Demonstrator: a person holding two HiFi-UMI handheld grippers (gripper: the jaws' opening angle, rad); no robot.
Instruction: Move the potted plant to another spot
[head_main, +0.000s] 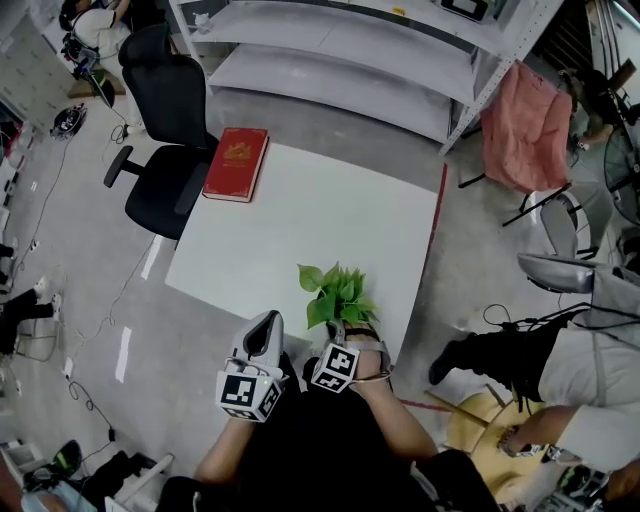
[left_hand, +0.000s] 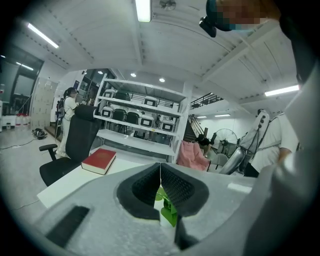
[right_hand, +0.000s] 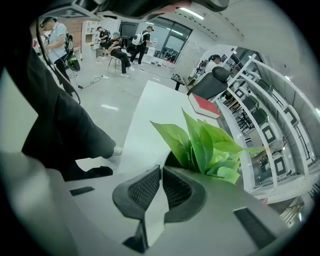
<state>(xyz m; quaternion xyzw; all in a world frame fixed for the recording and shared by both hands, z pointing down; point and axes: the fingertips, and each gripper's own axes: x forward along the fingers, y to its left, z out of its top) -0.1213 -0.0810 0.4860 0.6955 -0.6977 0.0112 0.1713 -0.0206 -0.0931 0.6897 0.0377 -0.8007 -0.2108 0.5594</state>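
Right claw (right_hand: 161, 171) closed, gripping potted plant (right_hand: 205, 145)

"What did the right gripper (right_hand: 160, 172) have hold of?"
"Its jaws were pinched on the white rim of the potted plant (right_hand: 205, 145), green leaves fanning just past them."
"And farther off?"
"The white table (right_hand: 150, 115) stretched off, a red book (right_hand: 204, 106) at its far end, a black chair (right_hand: 212, 82) beyond."
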